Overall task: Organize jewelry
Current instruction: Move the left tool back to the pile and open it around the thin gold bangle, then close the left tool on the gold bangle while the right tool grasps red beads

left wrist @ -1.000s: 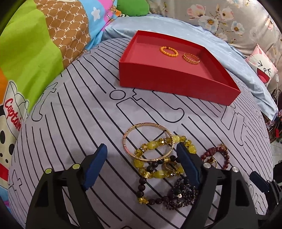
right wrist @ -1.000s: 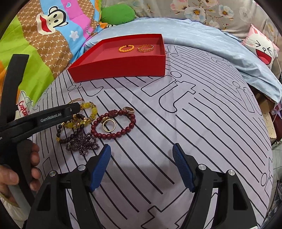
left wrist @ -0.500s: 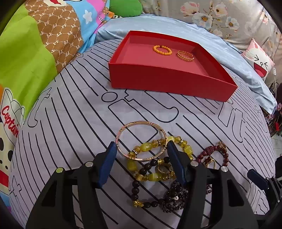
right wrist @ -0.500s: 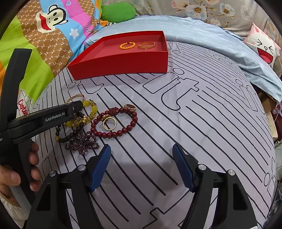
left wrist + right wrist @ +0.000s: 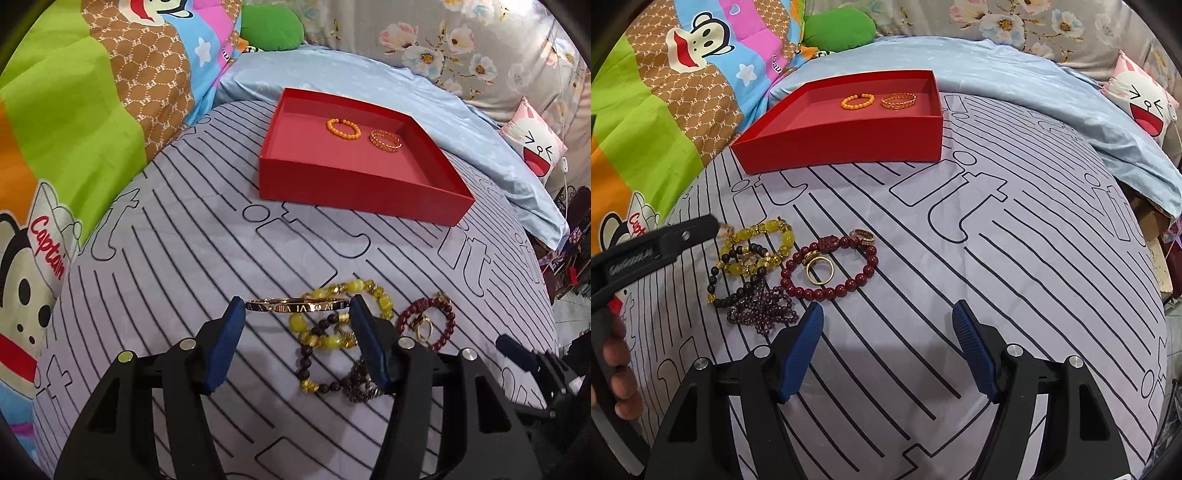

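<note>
The red tray [image 5: 354, 192] sits at the far side of the striped bedcover [image 5: 177, 258] as the collection point. The left gripper [image 5: 297, 308] clamps the gold bangle [image 5: 295, 306] edge-on, clear of the pile. The right gripper [image 5: 888, 321] hangs open, empty.

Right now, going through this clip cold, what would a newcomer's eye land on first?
The red tray at the back of the striped bedspread, holding an orange bead bracelet and a gold bracelet. Next, the gold bangle clamped edge-on between the left gripper's blue pads, just above the tangled pile of beaded bracelets. The right gripper hangs open over bare cloth beside the dark red bracelet.
</note>
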`<state>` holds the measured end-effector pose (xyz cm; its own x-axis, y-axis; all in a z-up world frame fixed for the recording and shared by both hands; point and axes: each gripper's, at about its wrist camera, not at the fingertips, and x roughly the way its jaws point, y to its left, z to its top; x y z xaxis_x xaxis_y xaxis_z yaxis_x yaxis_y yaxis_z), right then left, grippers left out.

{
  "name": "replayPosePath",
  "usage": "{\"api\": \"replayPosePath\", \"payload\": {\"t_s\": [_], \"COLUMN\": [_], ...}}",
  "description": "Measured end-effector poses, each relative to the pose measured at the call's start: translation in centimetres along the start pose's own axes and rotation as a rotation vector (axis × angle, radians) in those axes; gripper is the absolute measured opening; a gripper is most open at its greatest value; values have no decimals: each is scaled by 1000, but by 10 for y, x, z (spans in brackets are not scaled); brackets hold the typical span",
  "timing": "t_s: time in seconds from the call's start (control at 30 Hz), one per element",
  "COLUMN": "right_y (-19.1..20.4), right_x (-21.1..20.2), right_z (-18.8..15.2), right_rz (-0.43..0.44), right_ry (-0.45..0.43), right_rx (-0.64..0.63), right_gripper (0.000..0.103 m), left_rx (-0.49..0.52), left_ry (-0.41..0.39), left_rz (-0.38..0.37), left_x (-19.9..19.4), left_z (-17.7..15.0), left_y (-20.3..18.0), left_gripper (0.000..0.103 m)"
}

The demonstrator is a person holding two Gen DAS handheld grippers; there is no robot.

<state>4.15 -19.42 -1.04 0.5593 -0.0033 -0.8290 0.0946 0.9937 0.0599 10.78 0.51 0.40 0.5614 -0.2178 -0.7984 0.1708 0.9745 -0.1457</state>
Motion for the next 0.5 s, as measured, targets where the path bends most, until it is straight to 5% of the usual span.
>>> {"api": "replayPosePath", "payload": {"t_s": [0.2,0.5], "right_y": [-2,5], "right_x": [7,20], "right_z": [11,23], "right_rz": [16,20], "right_ry": [-1,10], "right_rx": [14,-10], "right_gripper": [67,44], "left_rx": [-5,-17], "left_ry": [34,89], "left_rz": [12,18], "left_x": [-2,8], "left_z": [-18,-36], "left_y": [7,15], "left_gripper": [56,55]}}
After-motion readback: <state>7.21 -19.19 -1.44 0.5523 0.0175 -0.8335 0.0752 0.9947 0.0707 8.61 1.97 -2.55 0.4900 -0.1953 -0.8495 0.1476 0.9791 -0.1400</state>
